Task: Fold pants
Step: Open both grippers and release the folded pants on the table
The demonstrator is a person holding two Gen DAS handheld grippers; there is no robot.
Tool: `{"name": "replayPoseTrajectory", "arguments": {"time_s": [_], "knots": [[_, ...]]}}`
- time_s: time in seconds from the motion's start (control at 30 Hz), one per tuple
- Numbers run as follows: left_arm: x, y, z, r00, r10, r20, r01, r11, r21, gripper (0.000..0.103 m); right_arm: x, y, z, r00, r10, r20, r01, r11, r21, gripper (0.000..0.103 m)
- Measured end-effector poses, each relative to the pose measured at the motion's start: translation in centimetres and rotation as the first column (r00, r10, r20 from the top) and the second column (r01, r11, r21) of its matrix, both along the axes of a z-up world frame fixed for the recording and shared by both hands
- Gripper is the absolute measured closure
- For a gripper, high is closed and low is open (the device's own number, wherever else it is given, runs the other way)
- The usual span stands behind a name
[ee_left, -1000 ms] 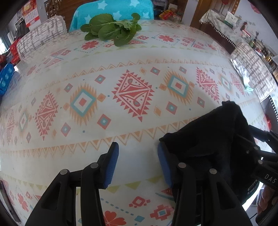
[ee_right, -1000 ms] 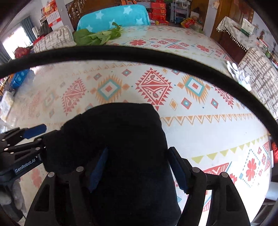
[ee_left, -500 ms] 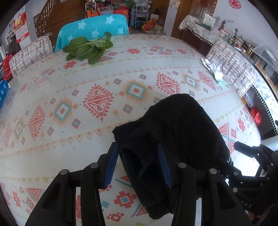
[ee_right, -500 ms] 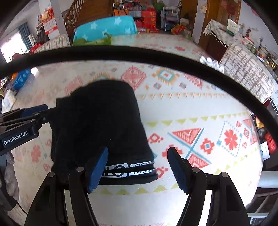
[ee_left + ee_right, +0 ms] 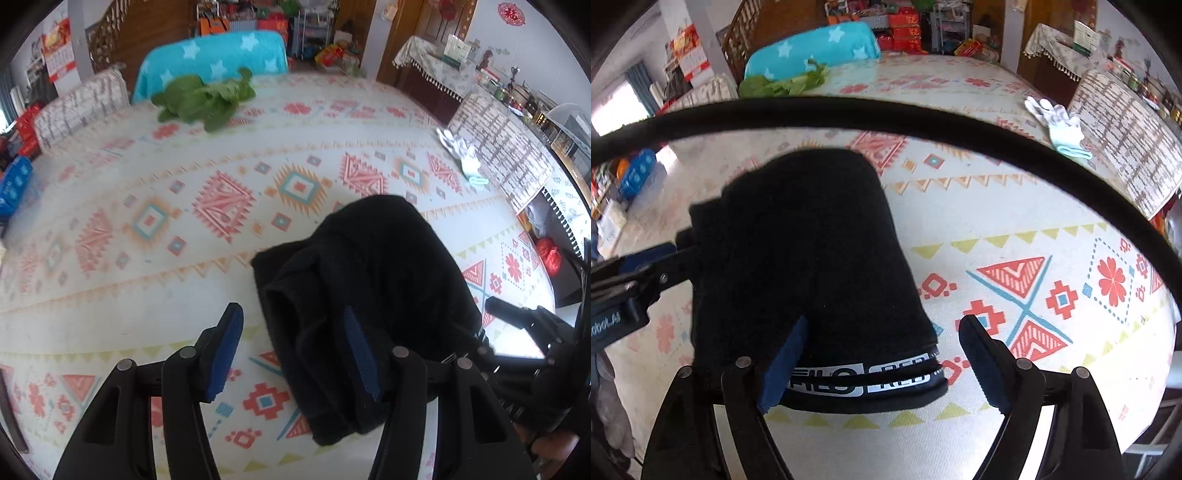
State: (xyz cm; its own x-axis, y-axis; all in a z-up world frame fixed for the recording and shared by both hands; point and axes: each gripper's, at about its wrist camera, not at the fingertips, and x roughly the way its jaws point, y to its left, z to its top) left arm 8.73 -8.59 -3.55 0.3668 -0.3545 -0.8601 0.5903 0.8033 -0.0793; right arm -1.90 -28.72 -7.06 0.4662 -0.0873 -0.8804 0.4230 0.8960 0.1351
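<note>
The black pants (image 5: 809, 266) now lie folded compact near the worktop's (image 5: 1015, 221) front edge, both the left hand-held gripper (image 5: 295, 354) and right hand-held gripper (image 5: 882, 365) spread apart and holding nothing, so folding looks essentially finished.

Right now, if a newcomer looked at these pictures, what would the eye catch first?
First the black folded pants, a compact bundle near the table's front edge, their lettered waistband facing the right gripper, whose jaws stand open. Then the bright patterned tablecloth, with leafy greens at its far side and a white glove on the right.
</note>
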Motion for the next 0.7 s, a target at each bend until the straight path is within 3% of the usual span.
{"name": "replayPoseTrajectory", "arguments": {"time_s": [0.13, 0.3, 0.5, 0.7], "knots": [[-2.4, 1.9, 2.7, 0.996, 0.065, 0.058, -0.064, 0.998, -0.017, 0.046, -1.9, -0.5, 2.3, 0.997, -0.031, 0.066, 0.032, 0.999, -0.011, 0.016], [-5.8, 3.0, 3.8, 0.987, 0.135, 0.089, -0.135, 0.991, -0.006, 0.045, -4.7, -1.0, 3.6, 0.993, -0.063, 0.1, 0.061, 0.998, 0.016, 0.016], [-9.8, 2.5, 3.9, 0.976, 0.18, 0.12, -0.182, 0.983, 0.009, 0.045, -6.6, -1.2, 3.6, 0.994, -0.063, 0.088, 0.061, 0.998, 0.031, 0.016], [-12.1, 1.9, 3.4, 0.967, 0.22, 0.129, -0.224, 0.974, 0.02, 0.045, -7.9, -1.0, 2.9, 0.999, 0.016, 0.052, -0.015, 1.0, -0.011, 0.016]]}}
